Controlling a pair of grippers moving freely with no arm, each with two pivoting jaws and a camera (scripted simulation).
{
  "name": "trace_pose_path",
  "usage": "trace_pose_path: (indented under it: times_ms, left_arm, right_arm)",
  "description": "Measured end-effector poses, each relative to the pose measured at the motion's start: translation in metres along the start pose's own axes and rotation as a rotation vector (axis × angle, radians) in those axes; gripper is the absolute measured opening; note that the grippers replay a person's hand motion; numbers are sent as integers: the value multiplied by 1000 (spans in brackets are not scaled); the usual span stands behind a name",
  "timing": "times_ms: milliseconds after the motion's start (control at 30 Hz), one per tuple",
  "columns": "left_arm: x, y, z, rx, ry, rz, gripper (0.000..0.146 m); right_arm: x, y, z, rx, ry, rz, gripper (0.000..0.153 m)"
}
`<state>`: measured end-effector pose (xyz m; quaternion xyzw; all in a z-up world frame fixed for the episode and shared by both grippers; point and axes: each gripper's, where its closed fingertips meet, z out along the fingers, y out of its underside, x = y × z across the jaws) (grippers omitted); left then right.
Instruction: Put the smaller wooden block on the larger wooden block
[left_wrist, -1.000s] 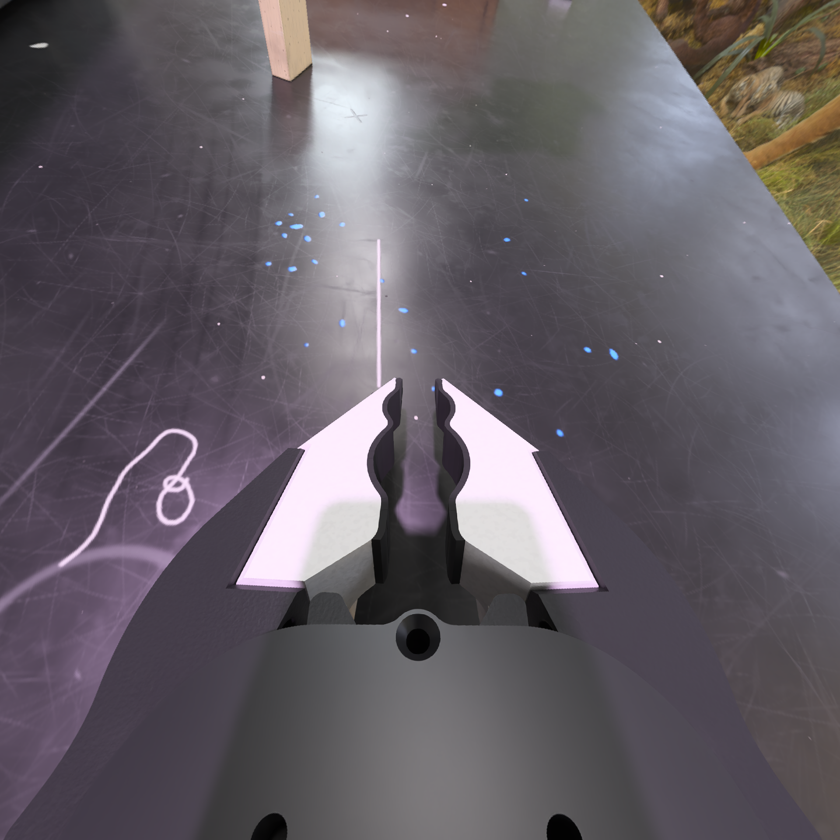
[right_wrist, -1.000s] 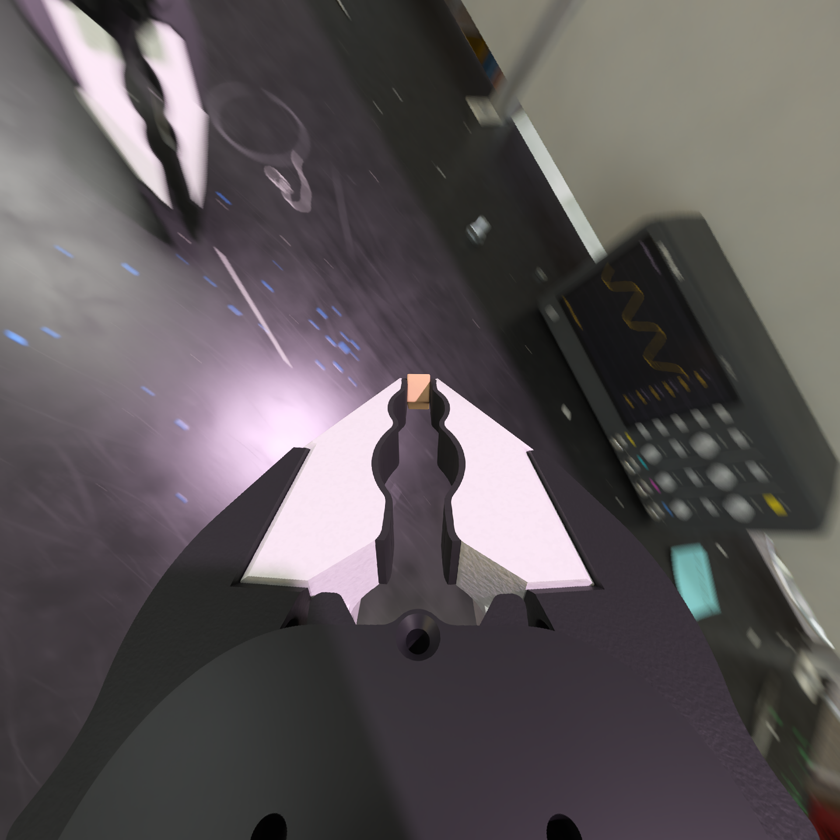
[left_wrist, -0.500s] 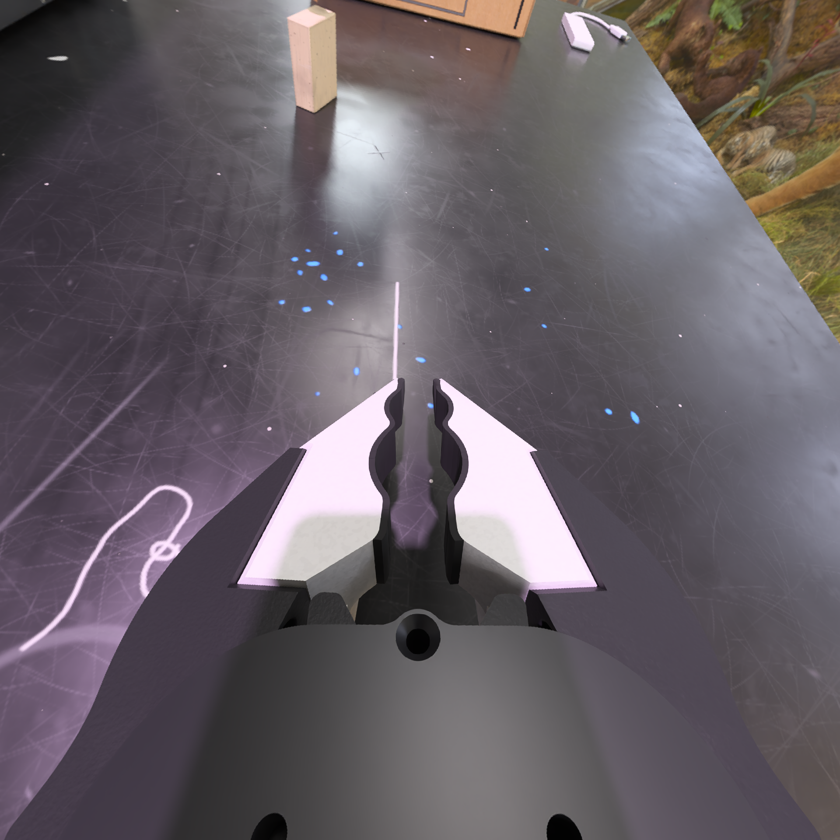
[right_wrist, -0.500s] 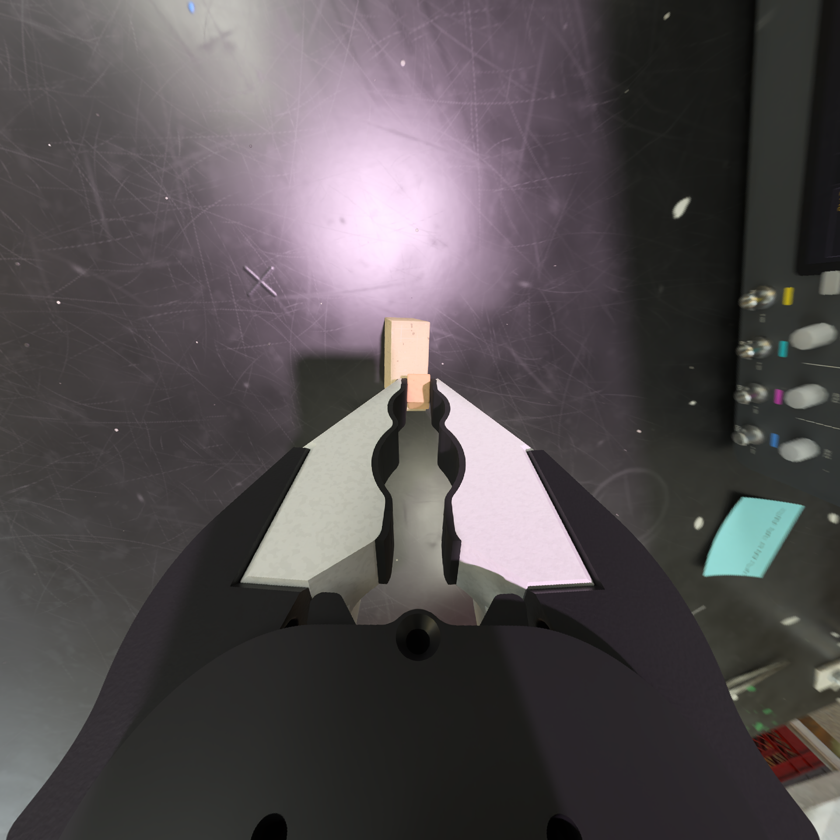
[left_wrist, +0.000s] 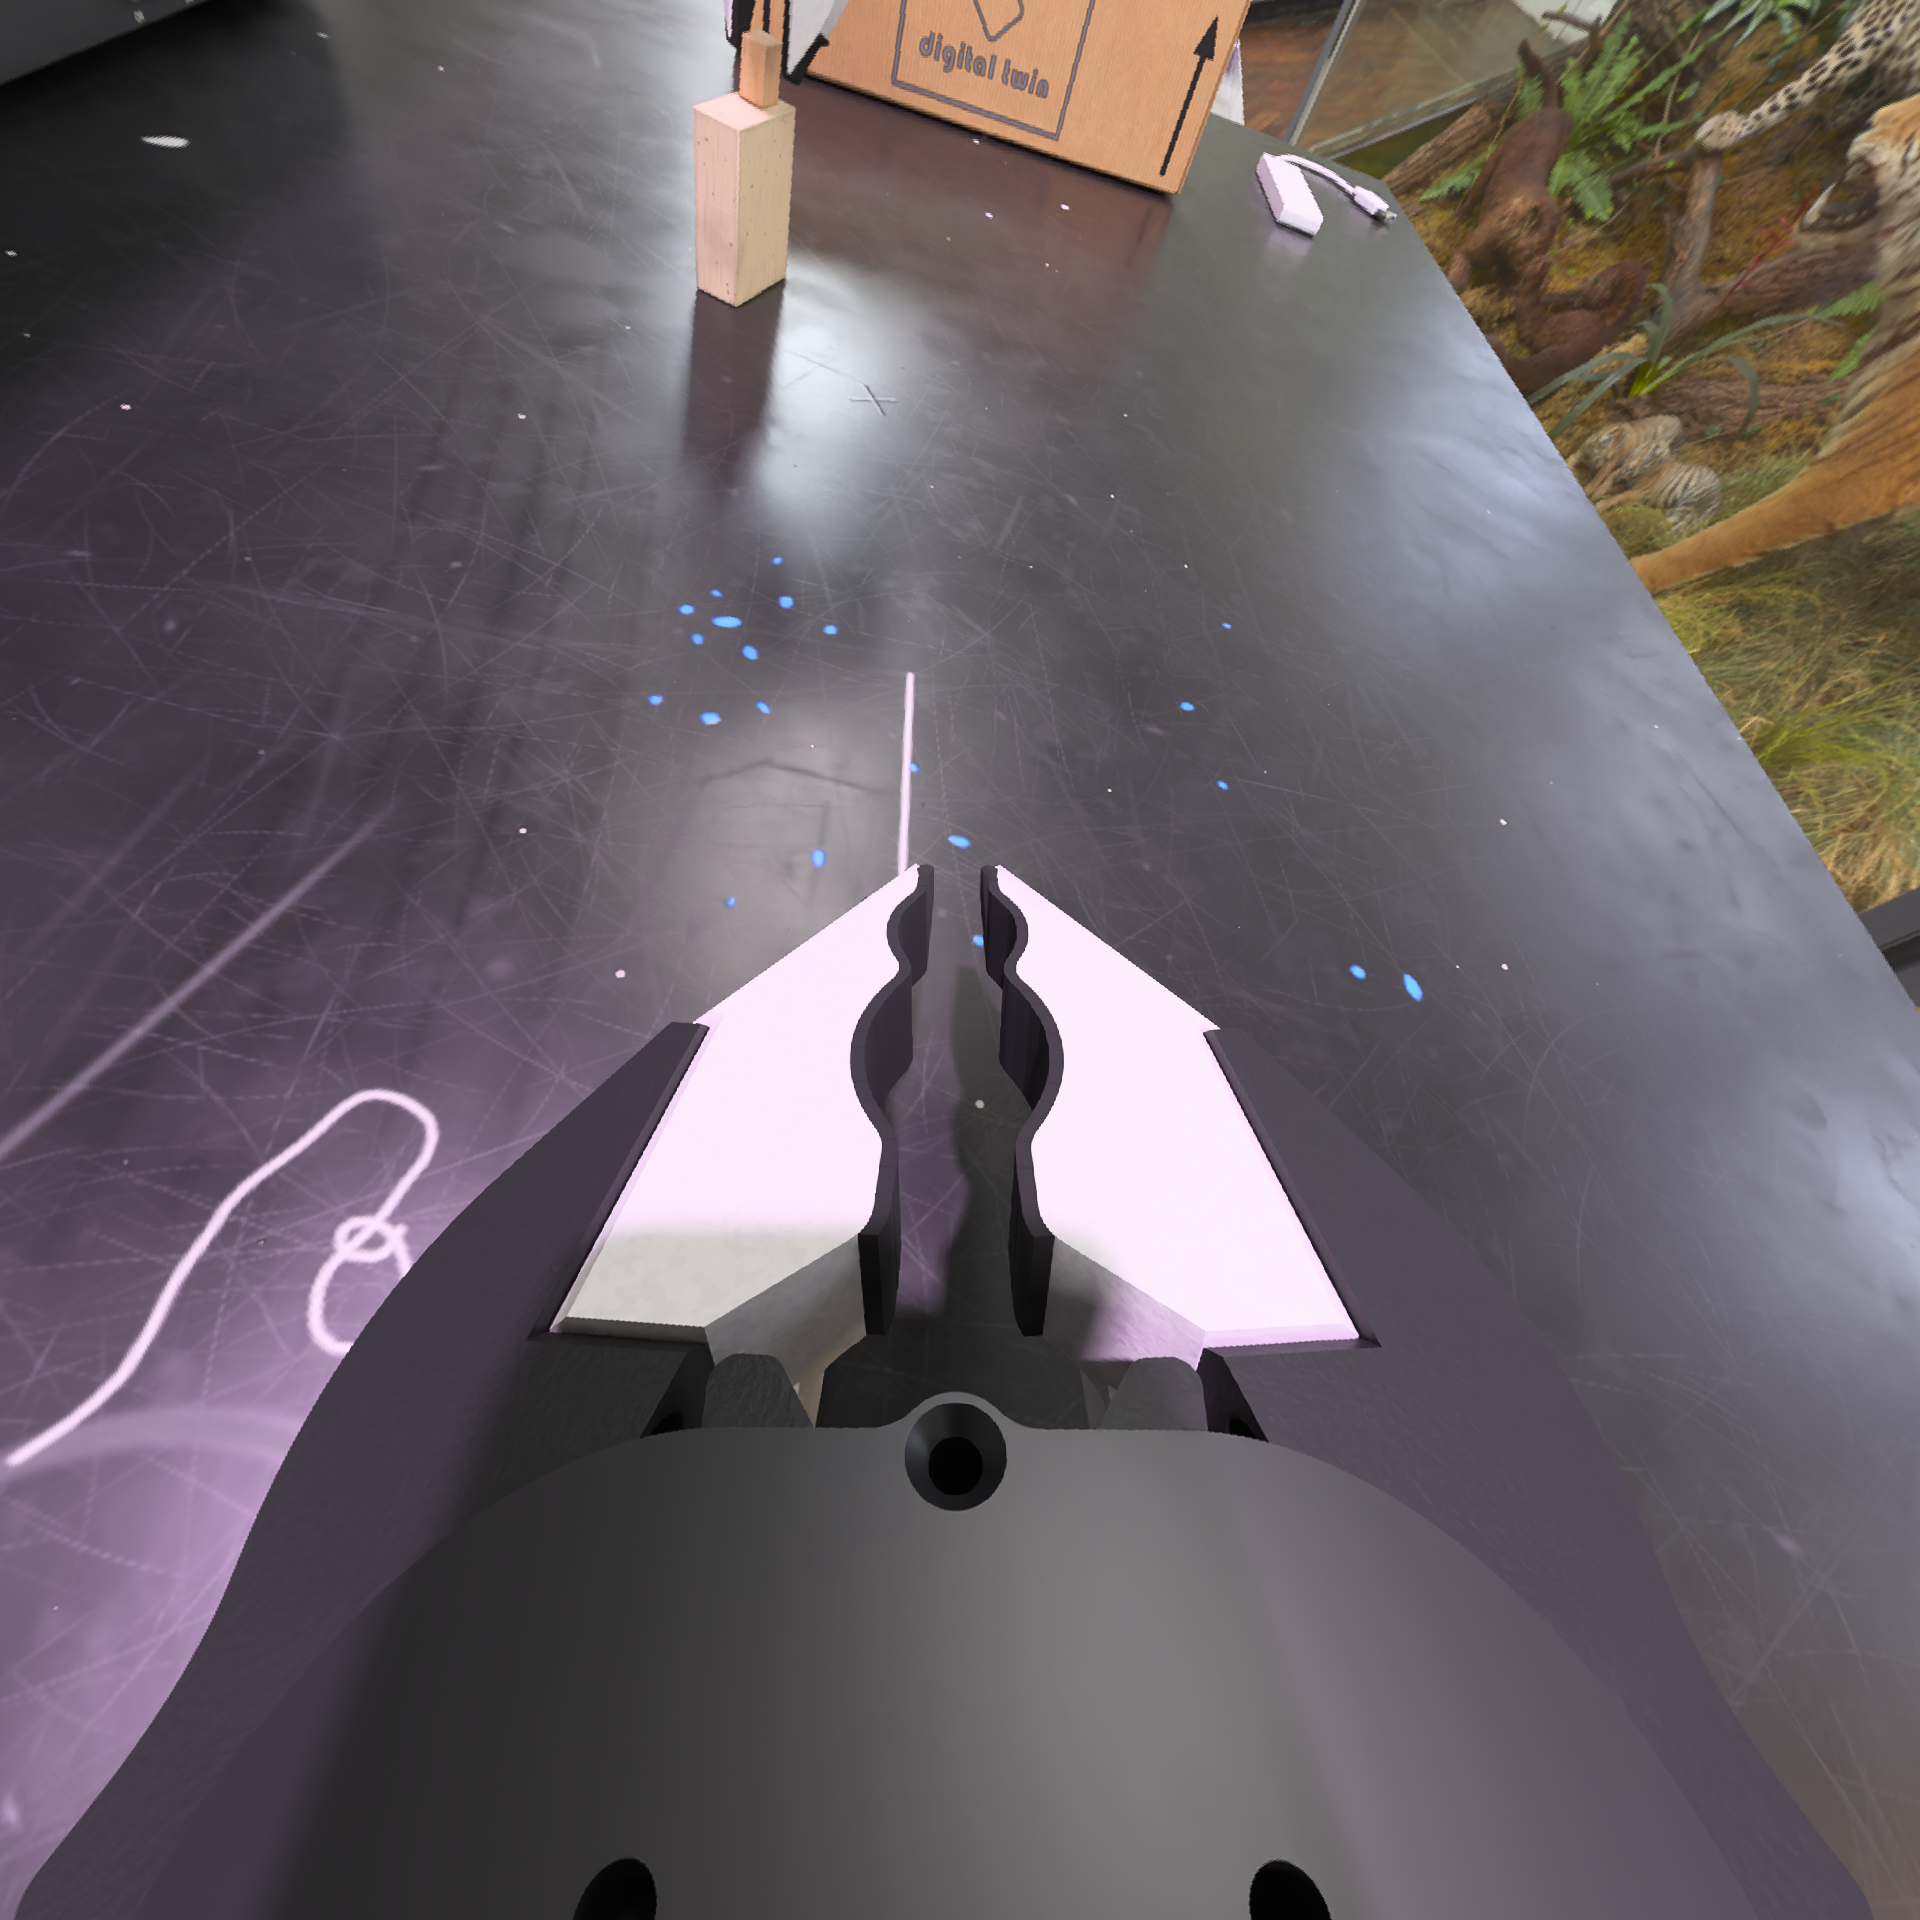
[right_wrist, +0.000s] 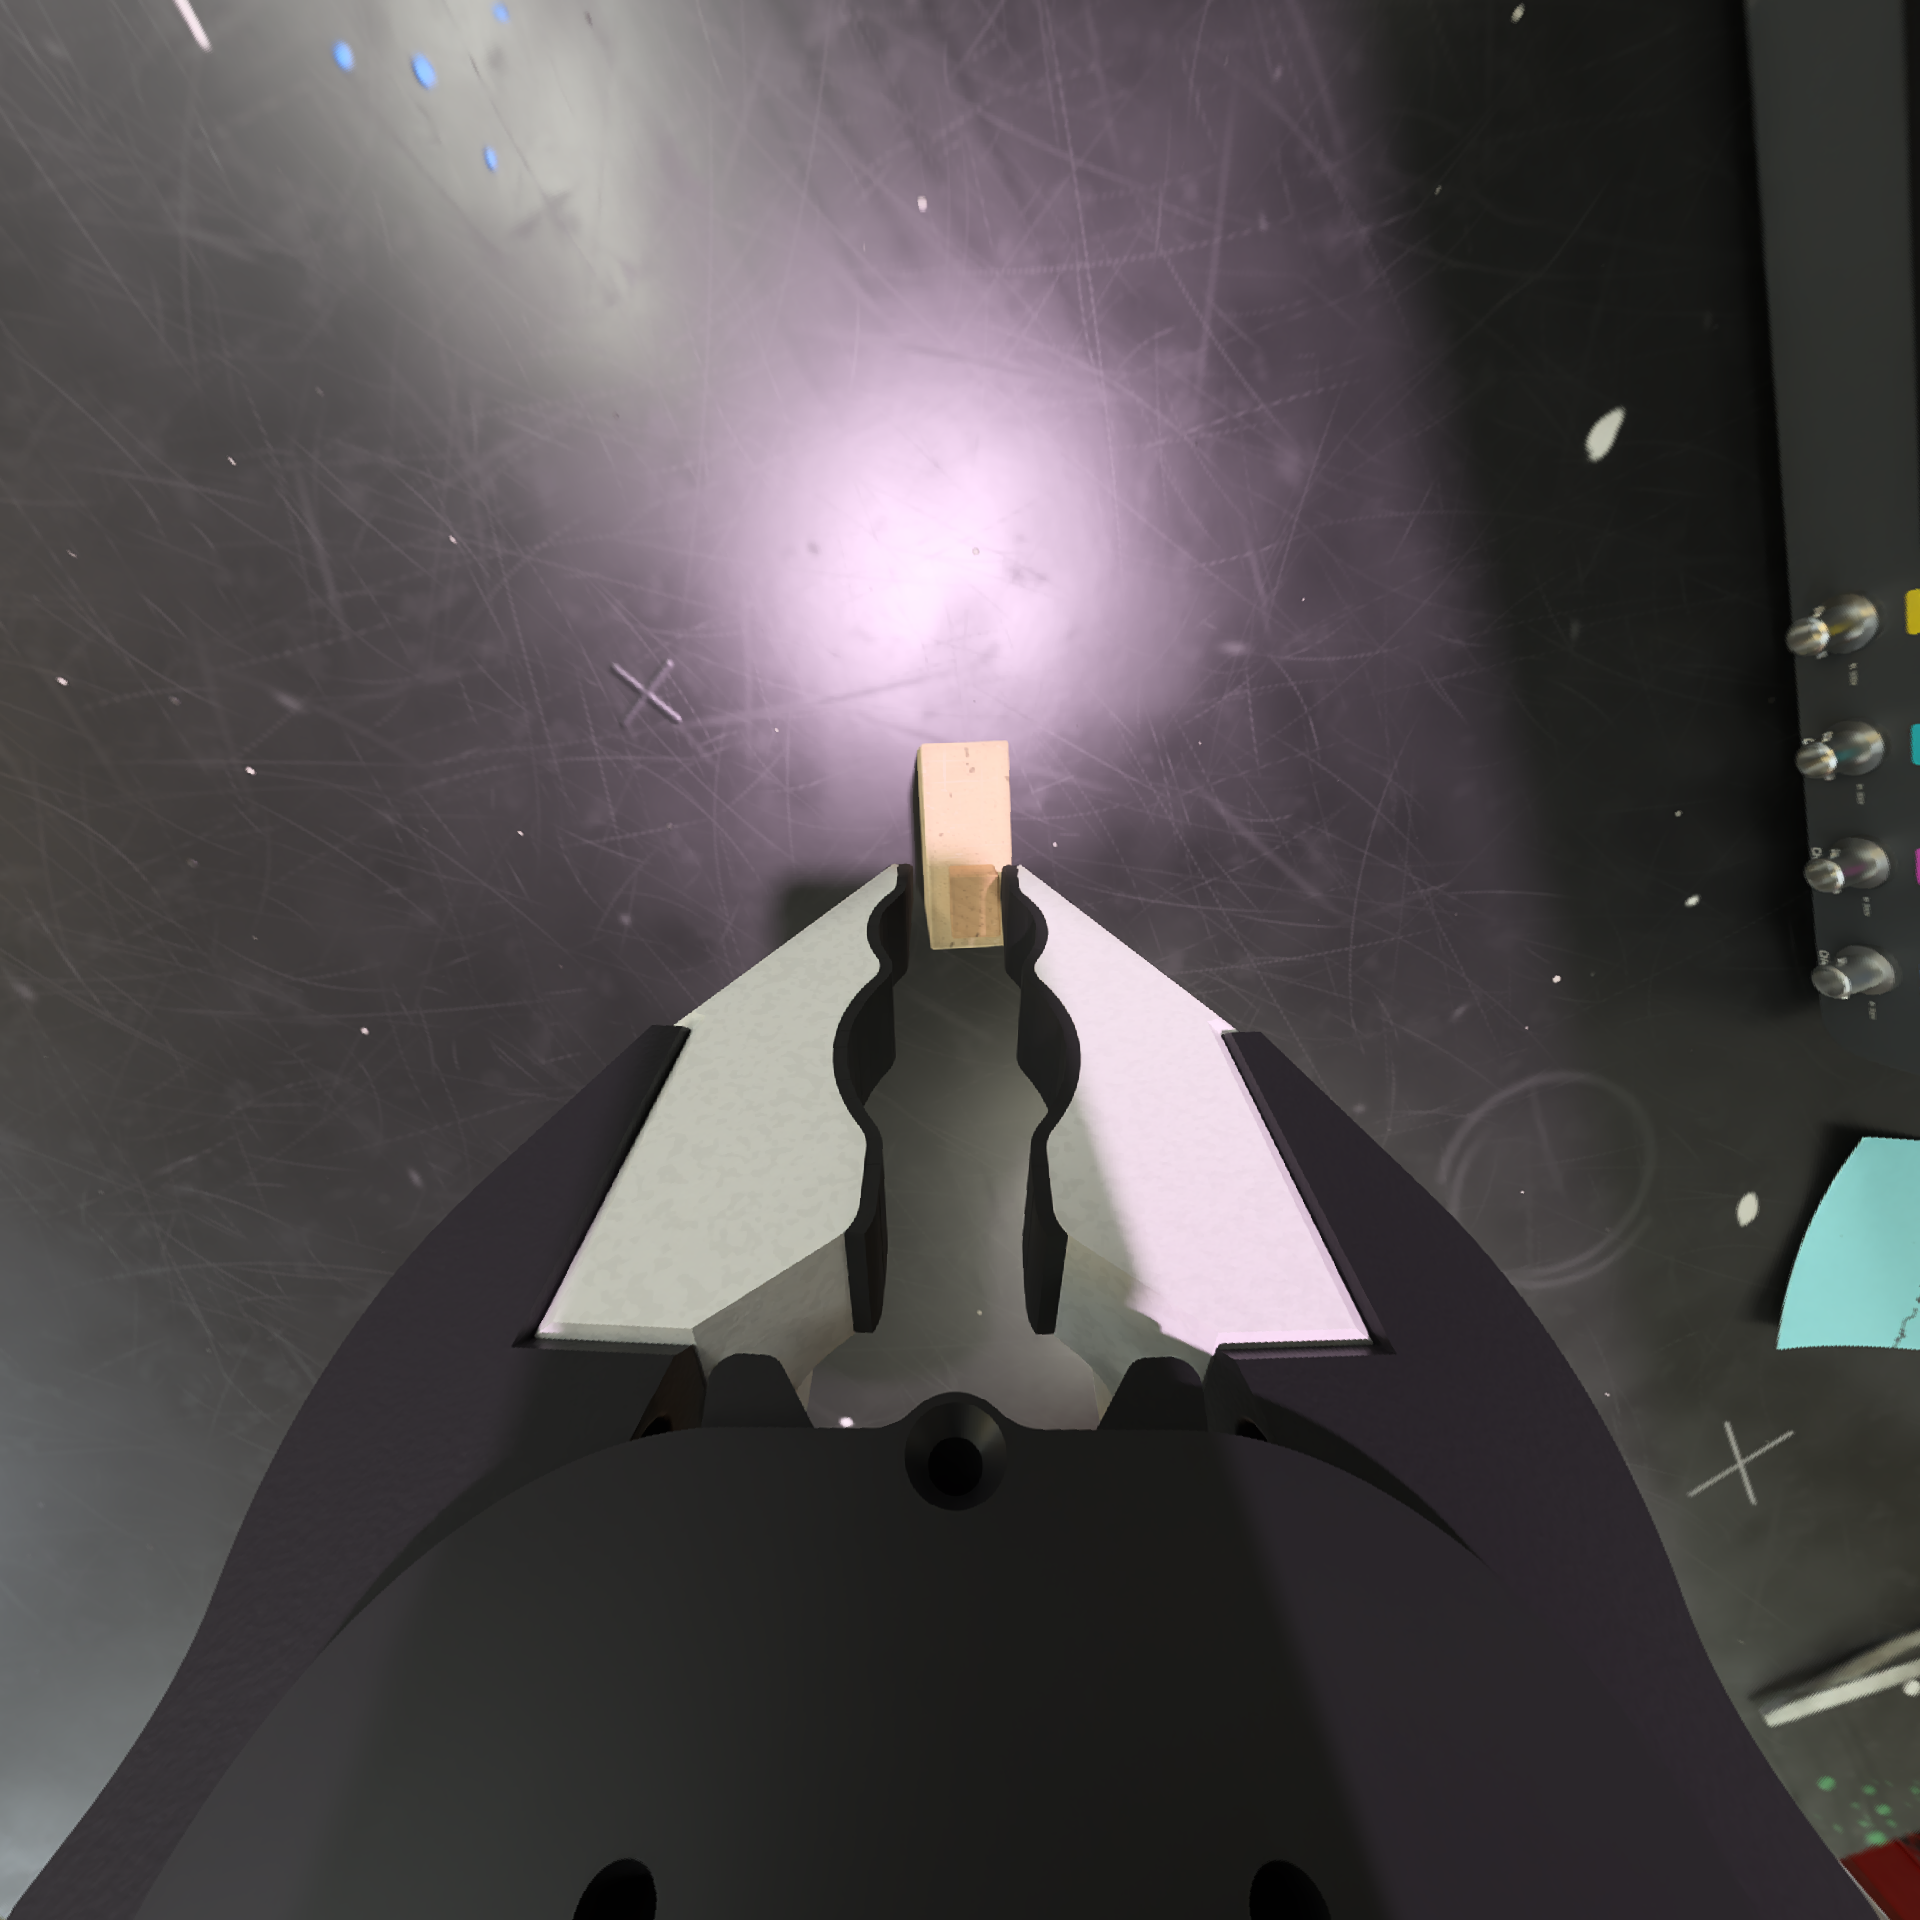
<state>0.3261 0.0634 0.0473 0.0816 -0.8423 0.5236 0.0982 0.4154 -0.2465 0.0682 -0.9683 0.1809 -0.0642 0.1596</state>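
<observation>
The larger wooden block (left_wrist: 740, 197) stands upright on the black table (left_wrist: 1299, 644), far ahead of my left gripper (left_wrist: 956, 878). The smaller wooden block (left_wrist: 760, 68) stands on its top. My left gripper is shut and empty, low over the table. My right gripper (right_wrist: 958, 878) points straight down over the stack. Its jaws stand slightly apart around the smaller block (right_wrist: 974, 906), with a gap on the left side. The larger block (right_wrist: 966, 800) shows beneath it. The right gripper's fingertips (left_wrist: 800, 26) show at the top edge of the left wrist view.
A cardboard box (left_wrist: 1023, 78) stands just behind the blocks, with a white adapter and cable (left_wrist: 1290, 194) to its right. The table's right edge runs along a jungle backdrop. An instrument panel with knobs (right_wrist: 1841, 750) and a cyan note (right_wrist: 1860, 1247) lie right of the stack.
My right gripper has come down over the larger block and its jaws have parted; the smaller block now rests on it. My left gripper has drawn back, bringing the box into view.
</observation>
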Motion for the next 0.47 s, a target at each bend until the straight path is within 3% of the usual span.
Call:
trace_pose_path:
  times_ms: [300, 467]
  left_arm:
    - [1, 2, 2, -18, 10, 5, 9]
    - [1, 3, 2, -24, 1, 13, 9]
  right_arm:
    - [-22, -27, -30, 263, 7, 64, 23]
    - [-81, -39, -45, 425, -141, 35, 23]
